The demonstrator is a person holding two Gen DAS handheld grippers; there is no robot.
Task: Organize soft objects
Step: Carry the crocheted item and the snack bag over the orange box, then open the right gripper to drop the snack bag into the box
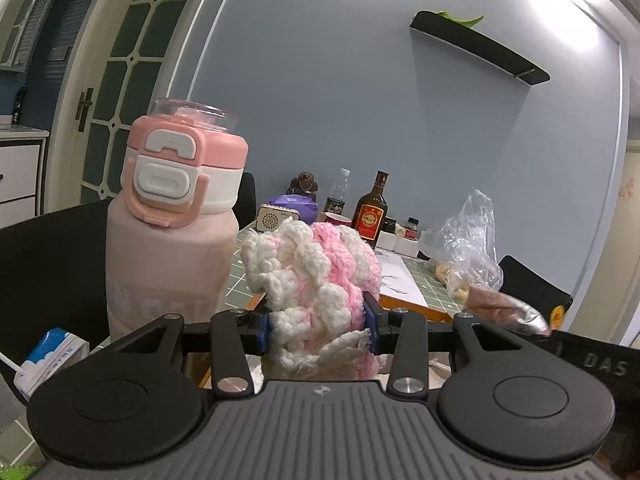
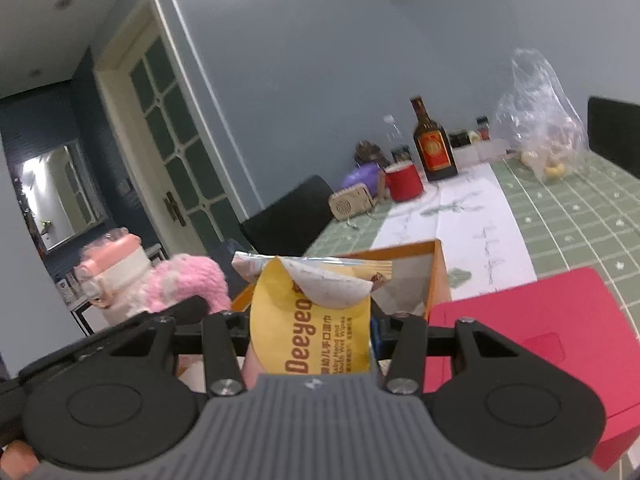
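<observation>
A pink-and-white knitted bundle (image 1: 312,276) sits between the blue pads of my left gripper (image 1: 318,326), which is shut on it and holds it just in front of the table edge. My right gripper (image 2: 310,334) is shut on a yellow pack of wet wipes (image 2: 316,320) with its flap peeled back. That pack hangs over the near end of an open orange box (image 2: 434,280). The knitted bundle (image 2: 188,284) also shows to the left in the right wrist view, and the pack's silver end (image 1: 516,310) shows at the right of the left wrist view.
A tall pink water bottle (image 1: 172,220) stands close on the left. A red box (image 2: 532,340) lies right of the orange one. The green checked table (image 2: 580,216) carries a white paper sheet (image 2: 460,220), red cup (image 2: 404,180), brown bottle (image 2: 434,148), small radio (image 2: 352,202) and plastic bag (image 2: 540,120). Black chairs (image 2: 292,216) surround it.
</observation>
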